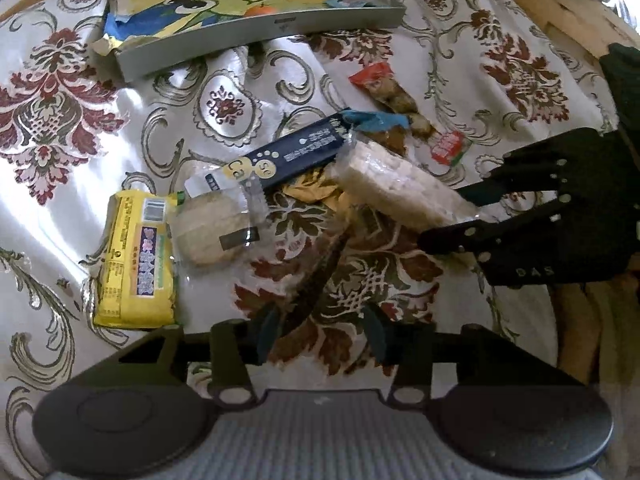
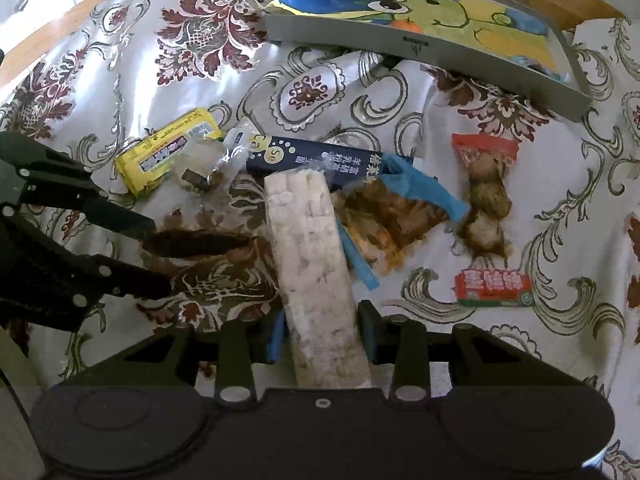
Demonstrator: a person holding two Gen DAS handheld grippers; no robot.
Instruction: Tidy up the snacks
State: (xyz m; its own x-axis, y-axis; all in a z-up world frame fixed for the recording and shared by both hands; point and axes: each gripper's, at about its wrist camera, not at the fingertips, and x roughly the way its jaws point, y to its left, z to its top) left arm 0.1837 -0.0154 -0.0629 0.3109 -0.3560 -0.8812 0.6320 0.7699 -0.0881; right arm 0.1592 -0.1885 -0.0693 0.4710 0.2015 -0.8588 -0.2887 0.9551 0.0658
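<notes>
A long white puffed-rice bar in clear wrap lies pointing away from me, its near end between the blue pads of my right gripper, which is shut on it. The left wrist view shows the same bar held at its end by the right gripper. My left gripper hovers open over the floral cloth with nothing between its fingers; it shows at the left edge of the right wrist view. Around the bar lie a dark blue box, a yellow pack and a round cake in clear wrap.
A grey tray with a cartoon picture inside sits at the far side of the table. A red-ended pack of brown balls and a brown snack bag with blue tape lie to the right of the bar. A floral satin cloth covers the table.
</notes>
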